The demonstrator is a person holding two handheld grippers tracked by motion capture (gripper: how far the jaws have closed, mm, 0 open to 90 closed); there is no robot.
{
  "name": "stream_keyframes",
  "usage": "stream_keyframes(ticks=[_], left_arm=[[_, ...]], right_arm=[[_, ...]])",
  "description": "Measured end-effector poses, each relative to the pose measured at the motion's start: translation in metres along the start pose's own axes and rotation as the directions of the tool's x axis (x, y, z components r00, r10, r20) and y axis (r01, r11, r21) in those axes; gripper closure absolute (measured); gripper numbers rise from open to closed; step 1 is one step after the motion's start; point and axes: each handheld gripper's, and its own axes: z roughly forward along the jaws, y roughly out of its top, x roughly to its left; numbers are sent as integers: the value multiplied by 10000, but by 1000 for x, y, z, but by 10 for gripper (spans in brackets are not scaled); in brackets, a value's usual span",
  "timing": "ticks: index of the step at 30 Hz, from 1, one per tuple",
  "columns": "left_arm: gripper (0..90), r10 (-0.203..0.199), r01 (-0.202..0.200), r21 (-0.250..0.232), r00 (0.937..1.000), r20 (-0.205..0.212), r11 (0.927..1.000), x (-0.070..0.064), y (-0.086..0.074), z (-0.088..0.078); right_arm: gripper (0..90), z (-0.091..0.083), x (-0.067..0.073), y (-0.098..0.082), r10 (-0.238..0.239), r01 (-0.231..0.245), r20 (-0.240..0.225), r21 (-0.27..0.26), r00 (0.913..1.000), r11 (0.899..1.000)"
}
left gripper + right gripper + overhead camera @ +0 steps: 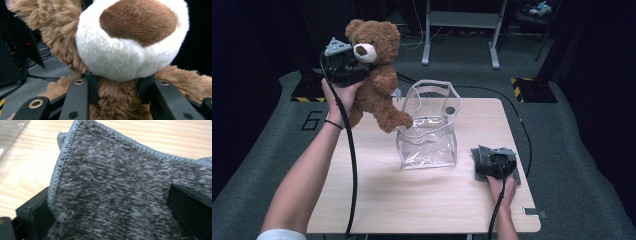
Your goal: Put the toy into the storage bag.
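Brown plush teddy bear (374,75) hangs clamped at the neck in the left gripper (357,67), just above the clear plastic bag (428,127); next, lowering it inside. Beside the bag, the right gripper (495,165) rests on a grey cloth (120,192); its jaw state I cannot tell.

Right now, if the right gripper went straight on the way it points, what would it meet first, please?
The right gripper already has the grey cloth between its jaws; beyond that, probably the bare wooden table, though depth is hard to judge.
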Motion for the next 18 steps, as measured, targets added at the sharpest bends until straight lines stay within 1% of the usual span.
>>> stream_keyframes(ticks=[4,6,9,12,14,18], left_arm=[[631,118,-117,-52,9997,234,9999,-12,9,10],[631,300,-300,-5,9989,360,9996,-17,12,14],[631,321,-319,-54,9982,513,9995,-26,15,22],[631,234,-228,-104,9973,689,9997,-34,18,30],[631,74,-60,-174,9963,862,9998,-40,20,35],[630,42,-10,-295,9942,1079,9996,-53,24,47]], right_arm=[[9,0,0,0,28,-28,3,15,10000,10000],[9,0,0,0,32,-32,-1,13,10000,10000],[9,0,0,0,10,-10,-6,-1,10000,10000],[9,0,0,0,15,-15,-6,2,10000,10000],[9,0,0,0,42,-42,2,14,10000,10000],[10,0,0,0,31,-31,9,8,10000,10000]])
